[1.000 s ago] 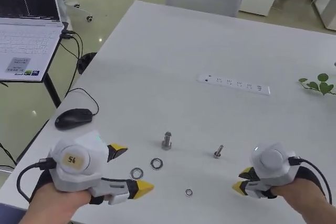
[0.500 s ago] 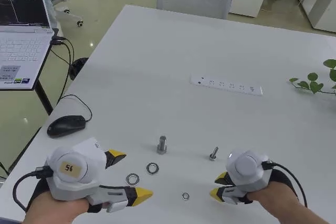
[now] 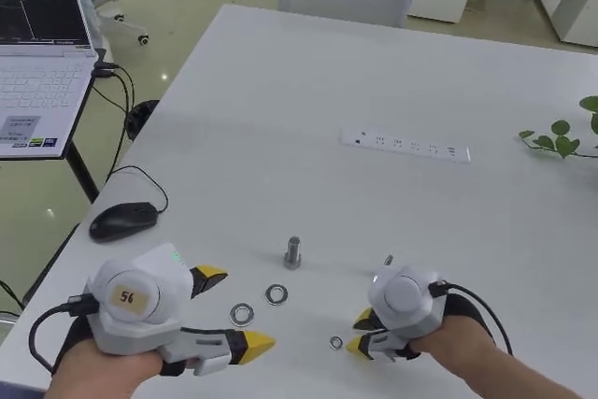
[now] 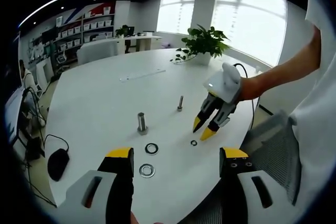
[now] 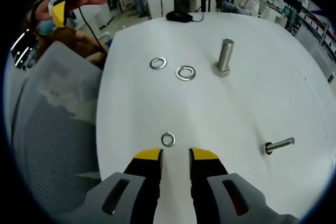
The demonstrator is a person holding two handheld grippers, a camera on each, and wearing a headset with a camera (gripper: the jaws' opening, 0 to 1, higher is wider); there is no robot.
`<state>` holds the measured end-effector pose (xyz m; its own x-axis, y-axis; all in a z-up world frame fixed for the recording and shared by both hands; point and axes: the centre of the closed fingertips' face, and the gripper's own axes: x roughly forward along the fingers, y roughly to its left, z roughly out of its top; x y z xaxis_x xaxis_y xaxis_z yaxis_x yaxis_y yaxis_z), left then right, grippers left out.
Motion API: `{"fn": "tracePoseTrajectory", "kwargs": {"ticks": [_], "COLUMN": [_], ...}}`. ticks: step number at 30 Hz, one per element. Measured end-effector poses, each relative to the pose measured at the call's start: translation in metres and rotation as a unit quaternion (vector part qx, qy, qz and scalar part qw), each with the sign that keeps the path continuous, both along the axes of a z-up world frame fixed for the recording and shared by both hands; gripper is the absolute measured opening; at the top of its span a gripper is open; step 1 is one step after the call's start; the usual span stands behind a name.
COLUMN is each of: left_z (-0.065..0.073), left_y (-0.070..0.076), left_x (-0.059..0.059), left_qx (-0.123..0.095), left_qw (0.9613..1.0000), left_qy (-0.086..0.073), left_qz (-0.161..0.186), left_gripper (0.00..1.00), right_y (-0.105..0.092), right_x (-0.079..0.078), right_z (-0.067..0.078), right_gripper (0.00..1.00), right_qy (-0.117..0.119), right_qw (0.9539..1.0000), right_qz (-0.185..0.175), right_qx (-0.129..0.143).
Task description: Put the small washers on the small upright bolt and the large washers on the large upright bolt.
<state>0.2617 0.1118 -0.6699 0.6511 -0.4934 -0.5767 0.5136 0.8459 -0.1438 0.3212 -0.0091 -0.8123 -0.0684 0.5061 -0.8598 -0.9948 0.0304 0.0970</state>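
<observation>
A small washer (image 3: 335, 343) (image 5: 168, 139) lies flat on the white table, just ahead of my right gripper (image 3: 360, 334) (image 5: 175, 154), whose jaws stand open a narrow gap apart with nothing between them. Two large washers (image 3: 242, 313) (image 3: 276, 294) lie near the large upright bolt (image 3: 292, 252) (image 5: 226, 56). The small upright bolt (image 3: 388, 260) (image 5: 278, 145) is partly hidden behind the right gripper in the head view. My left gripper (image 3: 235, 310) (image 4: 177, 154) is wide open and empty, close to the large washers (image 4: 147, 170).
A white power strip (image 3: 405, 148) lies farther back on the table (image 3: 308, 119). A black mouse (image 3: 123, 220) and its cable sit at the left edge, a laptop (image 3: 37, 53) on a side stand. Plant leaves (image 3: 561, 137) reach in at the right.
My right gripper has moved left across the table to just behind the small washer. The left gripper has stayed about where it was.
</observation>
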Motion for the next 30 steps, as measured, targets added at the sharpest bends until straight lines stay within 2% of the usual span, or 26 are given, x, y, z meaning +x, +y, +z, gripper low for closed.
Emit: {"fn": "tracePoseTrajectory", "kwargs": {"ticks": [8, 15, 25, 30], "left_z": [0.001, 0.001, 0.001, 0.000], "left_y": [0.002, 0.004, 0.004, 0.002], "left_x": [0.000, 0.001, -0.002, 0.000], "left_qx": [0.002, 0.001, 0.000, -0.001], "left_qw": [1.0000, 1.0000, 1.0000, 1.0000], "left_qy": [0.000, -0.002, -0.001, -0.002], "left_qz": [0.002, 0.006, 0.010, 0.009], "left_gripper": [0.66, 0.66, 0.66, 0.65], "right_y": [0.009, 0.013, 0.015, 0.015], "right_x": [-0.005, -0.011, -0.009, -0.008], "right_z": [-0.006, -0.009, -0.011, -0.011], "right_gripper": [0.20, 0.19, 0.16, 0.15], "right_qy": [-0.005, -0.011, -0.044, -0.049], "right_qw": [0.9993, 0.9968, 0.9916, 0.9907], "right_qz": [0.034, 0.074, 0.116, 0.123], "right_qx": [-0.011, -0.027, -0.039, -0.034]}}
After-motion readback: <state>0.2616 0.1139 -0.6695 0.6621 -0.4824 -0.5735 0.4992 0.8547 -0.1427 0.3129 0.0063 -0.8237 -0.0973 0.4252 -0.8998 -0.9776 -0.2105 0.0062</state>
